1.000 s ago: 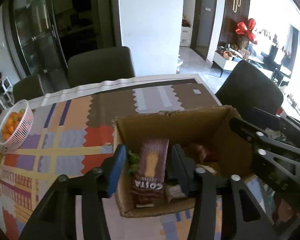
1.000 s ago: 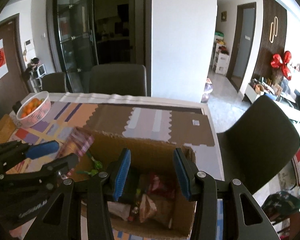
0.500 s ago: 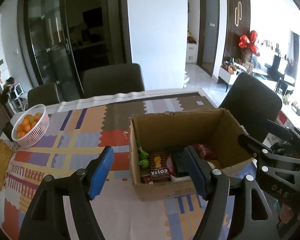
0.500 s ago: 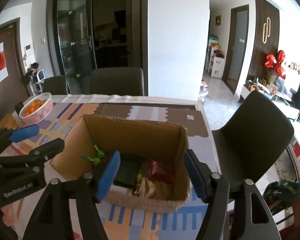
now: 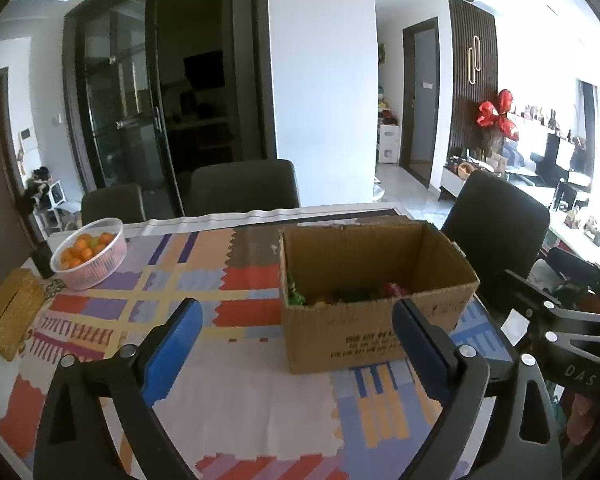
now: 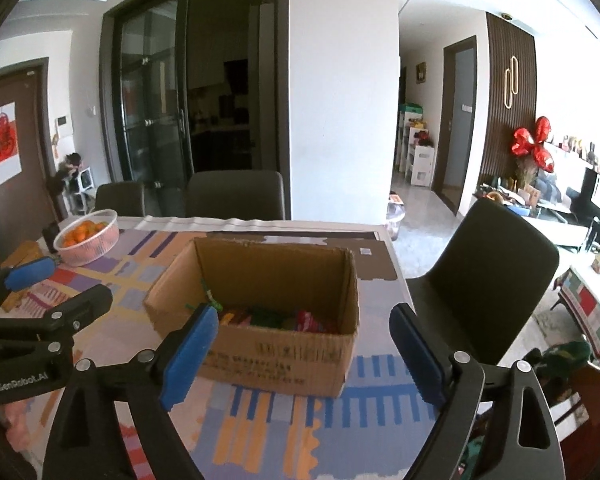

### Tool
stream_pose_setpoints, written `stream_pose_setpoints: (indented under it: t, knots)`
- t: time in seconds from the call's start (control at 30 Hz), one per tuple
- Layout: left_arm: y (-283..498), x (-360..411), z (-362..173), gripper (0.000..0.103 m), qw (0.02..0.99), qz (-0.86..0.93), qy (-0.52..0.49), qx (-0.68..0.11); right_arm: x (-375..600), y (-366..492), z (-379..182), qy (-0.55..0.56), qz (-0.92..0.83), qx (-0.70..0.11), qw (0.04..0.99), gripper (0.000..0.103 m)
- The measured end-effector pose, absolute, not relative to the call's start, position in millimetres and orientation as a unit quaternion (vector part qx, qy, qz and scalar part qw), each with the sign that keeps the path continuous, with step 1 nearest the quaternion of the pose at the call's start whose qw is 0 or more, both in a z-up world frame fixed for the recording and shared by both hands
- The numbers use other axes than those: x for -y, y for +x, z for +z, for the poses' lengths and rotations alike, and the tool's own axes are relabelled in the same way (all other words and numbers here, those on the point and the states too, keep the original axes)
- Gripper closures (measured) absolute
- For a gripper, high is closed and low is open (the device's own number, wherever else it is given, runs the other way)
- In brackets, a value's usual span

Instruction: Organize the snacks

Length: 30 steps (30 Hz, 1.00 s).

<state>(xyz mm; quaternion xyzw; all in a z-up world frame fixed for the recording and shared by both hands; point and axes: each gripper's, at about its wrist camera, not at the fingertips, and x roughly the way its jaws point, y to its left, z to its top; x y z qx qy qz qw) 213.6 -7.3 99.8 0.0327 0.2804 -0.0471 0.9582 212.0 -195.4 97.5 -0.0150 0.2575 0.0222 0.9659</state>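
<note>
Both claws, left and right, gape empty, jaws just widened. Ahead of them, past the fingertips, sits our box holding the snacks: light, crinkly, slippery packets we judge best pinched by their flat faces.

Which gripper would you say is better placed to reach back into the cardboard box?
Probably the right gripper: the cardboard box sits centred between its open fingers, whereas it lies off to the right of the left gripper. Both hold nothing.

cardboard box | sitting upright, top open, just ahead of fingers | snack pkts lying inside at bottom
</note>
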Motion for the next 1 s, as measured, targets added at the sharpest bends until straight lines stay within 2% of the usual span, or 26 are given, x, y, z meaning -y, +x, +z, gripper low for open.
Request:
stream_pose_setpoints:
  t: [0.4,1.0]
  knots:
    - [151.8,-1.2,91.6,0.001,0.963,-0.04,0.029,-0.264,194.5,143.7,86.0,-0.022,0.01,-0.241,0.97,0.014]
    - [115.2,4.9,100.5,0.0,0.966,-0.047,0.033,-0.251,195.4,101.4,85.0,0.0,0.016,-0.234,0.972,0.014]
